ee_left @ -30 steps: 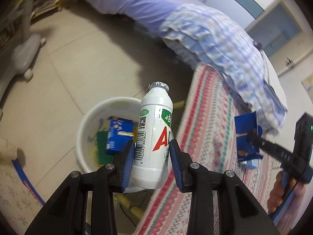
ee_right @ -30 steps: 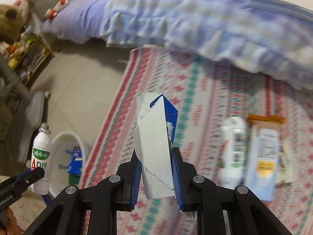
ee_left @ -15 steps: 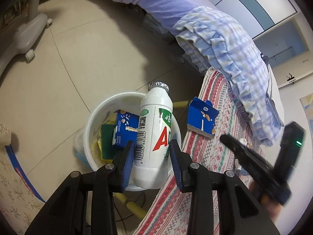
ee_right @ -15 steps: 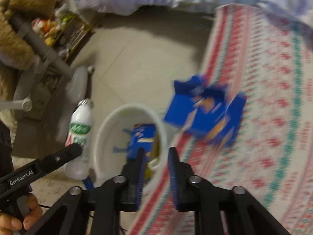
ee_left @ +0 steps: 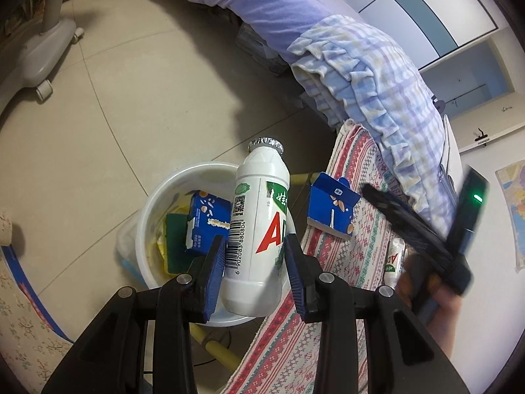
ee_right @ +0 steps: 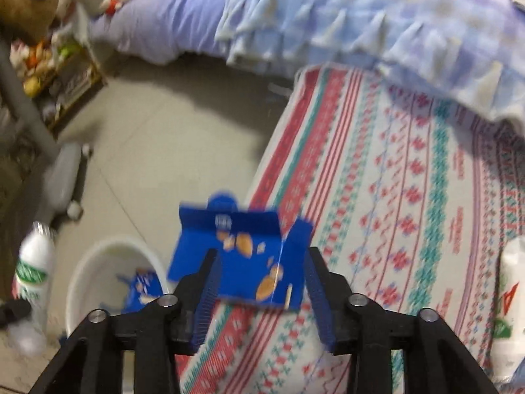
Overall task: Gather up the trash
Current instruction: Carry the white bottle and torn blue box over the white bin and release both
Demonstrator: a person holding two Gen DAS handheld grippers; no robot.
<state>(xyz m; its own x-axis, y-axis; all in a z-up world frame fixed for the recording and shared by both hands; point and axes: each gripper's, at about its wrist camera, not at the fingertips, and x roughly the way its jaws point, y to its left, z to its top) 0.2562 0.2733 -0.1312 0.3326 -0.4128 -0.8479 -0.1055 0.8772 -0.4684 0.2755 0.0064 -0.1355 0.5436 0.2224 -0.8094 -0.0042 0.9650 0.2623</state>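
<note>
Blue cartons (ee_left: 205,226) already lay in the white bucket (ee_left: 154,203) while your left hand-held gripper (ee_left: 256,256) pinched a bottle (ee_left: 259,226) above it, your right hand-held gripper (ee_right: 262,292), opening, freed another carton (ee_right: 242,259) beside it.

There were two white plastic drink bottles (ee_left: 259,229) (ee_left: 392,259), two blue cardboard cartons (ee_left: 331,210) (ee_left: 206,220), and one round white plastic basin (ee_left: 157,203).
</note>
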